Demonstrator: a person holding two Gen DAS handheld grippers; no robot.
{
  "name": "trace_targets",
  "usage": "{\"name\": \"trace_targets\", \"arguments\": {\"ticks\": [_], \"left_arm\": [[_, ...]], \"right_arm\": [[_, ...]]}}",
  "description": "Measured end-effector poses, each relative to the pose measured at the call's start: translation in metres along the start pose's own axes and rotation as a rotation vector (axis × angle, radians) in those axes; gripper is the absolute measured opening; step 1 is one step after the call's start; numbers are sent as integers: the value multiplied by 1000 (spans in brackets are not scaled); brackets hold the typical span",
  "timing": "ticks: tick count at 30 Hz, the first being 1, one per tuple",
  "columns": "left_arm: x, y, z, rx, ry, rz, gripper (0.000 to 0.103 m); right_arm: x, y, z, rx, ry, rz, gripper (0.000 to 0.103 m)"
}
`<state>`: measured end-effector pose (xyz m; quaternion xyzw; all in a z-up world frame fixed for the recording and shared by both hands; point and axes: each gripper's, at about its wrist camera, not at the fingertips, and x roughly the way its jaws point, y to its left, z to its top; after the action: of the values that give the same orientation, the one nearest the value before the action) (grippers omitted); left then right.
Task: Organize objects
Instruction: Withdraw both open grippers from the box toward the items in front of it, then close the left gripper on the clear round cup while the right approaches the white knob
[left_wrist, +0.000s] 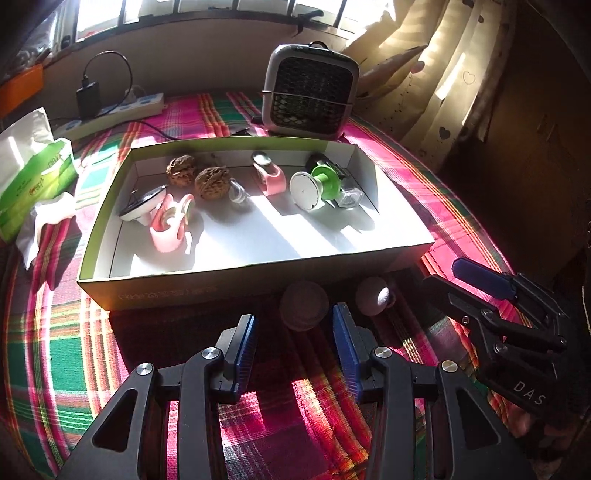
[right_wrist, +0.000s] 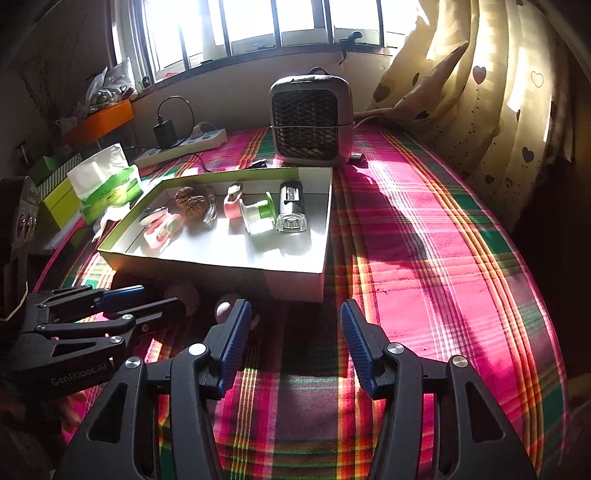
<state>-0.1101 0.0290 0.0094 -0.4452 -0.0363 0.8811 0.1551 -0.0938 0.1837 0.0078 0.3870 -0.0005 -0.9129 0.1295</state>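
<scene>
Most stuff was already in your box (left_wrist: 255, 258): walnuts (left_wrist: 210, 182), green spool (left_wrist: 325, 181), pink clips. Two balls (left_wrist: 303, 305) sat outside in shadow, just near of its near wall, probably what's left. Your left gripper (left_wrist: 293, 341) and right gripper (right_wrist: 293, 332) were both spread wide, holding nothing.

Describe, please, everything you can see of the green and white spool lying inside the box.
The green and white spool lies on its side on the white floor of the shallow cardboard box, toward the far right part. It looks like plastic: a broad white disc at one end, a bright green core and a green flange at the other. Sunlight falls across it. A black and clear device sits right beside its green end; whether they touch cannot be told. A pink holder lies just to its left, apart. Neither gripper is near it.
</scene>
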Motion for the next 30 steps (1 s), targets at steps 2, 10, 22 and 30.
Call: {"name": "trace_targets", "arguments": {"ticks": [2, 10, 22, 30], "left_arm": [[4, -2, 1, 1, 9, 14, 39], [11, -8, 5, 14, 9, 71, 39], [11, -11, 4, 10, -3, 136, 29], [7, -4, 0, -14, -11, 104, 26]], "right_arm": [[1, -2, -1, 2, 2, -5, 52], [4, -7, -4, 14, 14, 1, 52], [5, -8, -8, 21, 24, 6, 52], [5, -3, -8, 14, 28, 6, 52]]}}
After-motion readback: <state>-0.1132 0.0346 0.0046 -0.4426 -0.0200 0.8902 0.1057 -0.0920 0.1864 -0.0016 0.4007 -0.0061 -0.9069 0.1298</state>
